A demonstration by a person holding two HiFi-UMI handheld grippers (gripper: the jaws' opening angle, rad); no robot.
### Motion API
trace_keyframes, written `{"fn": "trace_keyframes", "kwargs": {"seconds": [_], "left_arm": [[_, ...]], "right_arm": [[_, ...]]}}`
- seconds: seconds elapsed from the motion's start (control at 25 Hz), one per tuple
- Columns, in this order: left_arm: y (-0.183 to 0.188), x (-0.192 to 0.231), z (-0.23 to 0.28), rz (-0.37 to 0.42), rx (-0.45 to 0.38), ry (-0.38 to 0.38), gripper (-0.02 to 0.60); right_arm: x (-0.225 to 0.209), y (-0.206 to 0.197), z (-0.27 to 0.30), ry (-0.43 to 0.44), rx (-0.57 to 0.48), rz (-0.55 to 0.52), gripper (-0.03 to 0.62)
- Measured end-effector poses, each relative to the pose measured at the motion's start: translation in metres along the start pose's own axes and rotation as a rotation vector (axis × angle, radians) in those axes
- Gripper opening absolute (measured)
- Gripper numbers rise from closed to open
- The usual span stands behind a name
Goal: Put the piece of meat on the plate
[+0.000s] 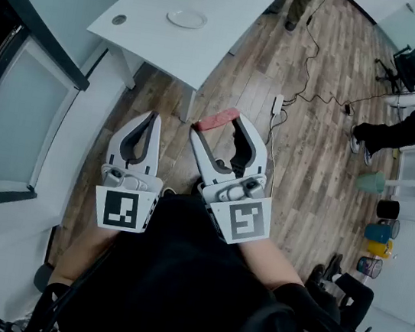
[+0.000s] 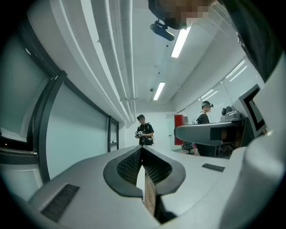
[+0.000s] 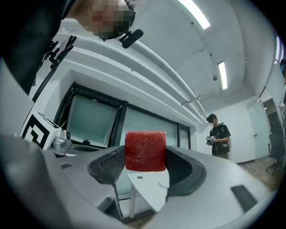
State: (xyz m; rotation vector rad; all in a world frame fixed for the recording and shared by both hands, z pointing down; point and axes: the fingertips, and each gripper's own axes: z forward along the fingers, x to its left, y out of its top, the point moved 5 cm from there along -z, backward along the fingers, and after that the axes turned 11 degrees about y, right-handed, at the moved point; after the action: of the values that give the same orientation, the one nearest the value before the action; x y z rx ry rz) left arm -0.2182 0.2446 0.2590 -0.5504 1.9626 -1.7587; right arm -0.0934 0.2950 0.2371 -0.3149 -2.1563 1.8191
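A red block of meat (image 1: 218,119) sits between the tips of my right gripper (image 1: 217,124), whose jaws are shut on it, held out above the wooden floor. In the right gripper view the meat (image 3: 145,150) fills the gap between the dark pads (image 3: 109,166), with my right gripper (image 3: 145,157) pointing slightly upward. A white plate (image 1: 187,18) lies on the white table (image 1: 154,30) farther ahead. Beside the right one, my left gripper (image 1: 152,119) is shut with nothing in it. In its own view the left gripper (image 2: 142,154) shows its pads meeting at the tip.
The table's corner and leg (image 1: 192,105) stand just ahead of the grippers. Cables and a power strip (image 1: 277,104) lie on the floor to the right. A seated person (image 1: 398,130) and several cups (image 1: 379,230) are at far right. A person (image 2: 144,132) stands in the distance.
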Motion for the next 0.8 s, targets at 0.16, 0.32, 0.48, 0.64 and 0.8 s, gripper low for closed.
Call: {"fn": "trace_keyframes", "kwargs": {"seconds": [0.16, 0.32, 0.48, 0.64, 0.8], "left_arm": [[-0.003, -0.003, -0.002, -0.010, 0.028, 0.002, -0.012], [-0.005, -0.004, 0.003, -0.004, 0.033, 0.011, -0.012], [-0.008, -0.006, 0.013, 0.000, 0.039, 0.029, -0.012], [-0.016, -0.009, 0.029, 0.006, 0.064, 0.038, -0.012], [-0.023, -0.010, 0.054, 0.018, 0.079, 0.051, -0.012]], "right_arm": [[-0.001, -0.001, 0.001, 0.016, 0.018, -0.005, 0.280], [-0.005, -0.001, 0.003, 0.032, -0.001, 0.024, 0.281], [-0.015, -0.005, 0.006, 0.063, -0.010, 0.028, 0.280], [-0.031, -0.015, 0.016, 0.079, -0.003, 0.045, 0.280], [-0.057, -0.025, 0.032, 0.095, -0.005, 0.067, 0.280]]}}
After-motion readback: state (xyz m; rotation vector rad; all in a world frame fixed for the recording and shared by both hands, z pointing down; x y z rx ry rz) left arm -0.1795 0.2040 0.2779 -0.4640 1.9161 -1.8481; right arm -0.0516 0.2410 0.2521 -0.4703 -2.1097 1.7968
